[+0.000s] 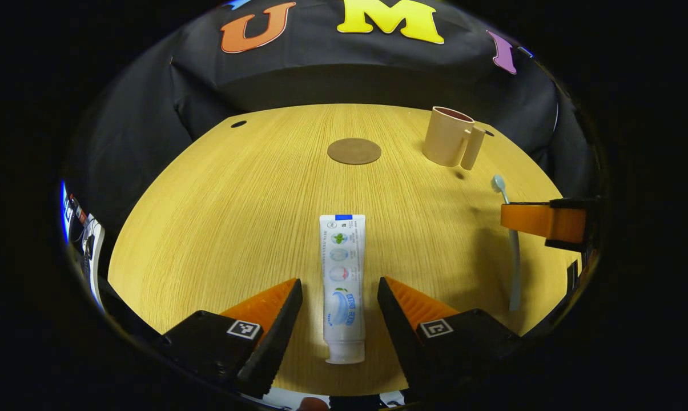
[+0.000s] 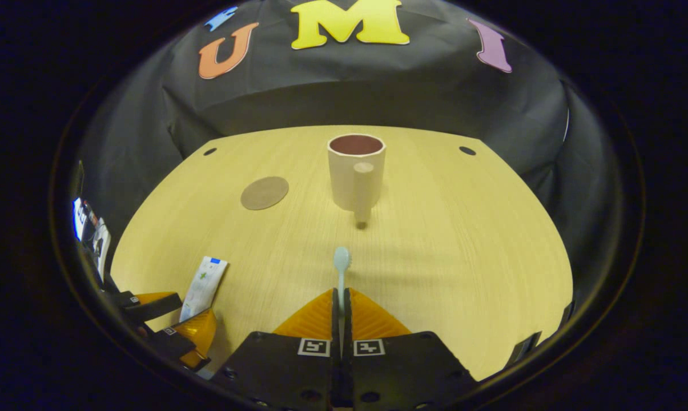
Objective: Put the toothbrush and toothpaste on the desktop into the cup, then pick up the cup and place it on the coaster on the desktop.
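Two fingers of the right hand-held gripper (image 2: 341, 308) clamp the pale blue toothbrush (image 2: 341, 268), handle hidden between them; left hand-held gripper (image 1: 340, 302) gapes around the white toothpaste tube (image 1: 342, 285) on the wooden counter (image 1: 235, 217), beige cup (image 2: 356, 177) ahead.

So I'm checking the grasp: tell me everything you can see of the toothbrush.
The toothbrush is slim, pale blue-grey and looks plastic, with a small rounded head. The right tool is shut on its handle, head pointing toward the cup. In the left gripper view its long handle runs down past the tool's fingers, over the desktop.
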A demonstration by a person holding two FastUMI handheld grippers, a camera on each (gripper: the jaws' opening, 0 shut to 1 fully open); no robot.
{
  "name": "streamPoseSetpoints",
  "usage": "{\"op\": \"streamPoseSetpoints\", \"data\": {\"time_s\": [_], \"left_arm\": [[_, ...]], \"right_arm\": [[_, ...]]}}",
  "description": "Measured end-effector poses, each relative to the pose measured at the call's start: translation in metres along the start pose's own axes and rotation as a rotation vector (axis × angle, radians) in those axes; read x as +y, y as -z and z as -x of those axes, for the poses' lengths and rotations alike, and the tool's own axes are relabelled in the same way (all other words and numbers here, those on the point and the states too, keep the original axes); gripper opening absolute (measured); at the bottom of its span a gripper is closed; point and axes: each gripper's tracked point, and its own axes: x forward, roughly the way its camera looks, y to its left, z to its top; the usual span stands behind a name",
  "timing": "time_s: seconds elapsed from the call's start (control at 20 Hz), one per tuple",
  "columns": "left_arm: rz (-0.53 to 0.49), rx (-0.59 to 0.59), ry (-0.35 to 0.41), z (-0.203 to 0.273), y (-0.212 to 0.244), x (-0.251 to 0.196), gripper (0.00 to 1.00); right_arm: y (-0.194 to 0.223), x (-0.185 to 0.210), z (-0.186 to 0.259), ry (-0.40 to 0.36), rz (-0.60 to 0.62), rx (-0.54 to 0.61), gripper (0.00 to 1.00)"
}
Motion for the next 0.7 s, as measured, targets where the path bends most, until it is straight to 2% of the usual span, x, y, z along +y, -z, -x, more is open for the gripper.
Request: {"op": "streamPoseSetpoints", "data": {"time_s": [0.1,0.15,0.4,0.5,0.55,0.7], "left_arm": [[-0.009,0.004,0.001,-0.005,0.000,0.000,0.81],[-0.008,0.002,0.005,-0.006,-0.001,-0.001,0.76],[-0.012,0.009,0.018,-0.012,-0.008,-0.004,0.67],[-0.002,0.016,0.010,-0.013,-0.007,-0.002,0.57],[-0.002,0.020,0.012,-0.013,-0.007,-0.002,0.48],[0.011,0.028,0.016,-0.009,-0.008,-0.001,0.43]], "right_arm": [[-0.001,-0.003,0.004,0.004,-0.002,-0.004,0.00],[-0.002,-0.005,0.006,0.006,-0.001,-0.007,0.00],[-0.005,-0.012,0.014,0.016,-0.010,-0.016,0.00],[-0.007,-0.012,0.018,0.017,-0.015,-0.021,0.00],[-0.009,-0.012,0.021,0.016,-0.017,-0.024,0.00],[-0.013,-0.013,0.023,0.014,-0.014,-0.033,0.00]]}}
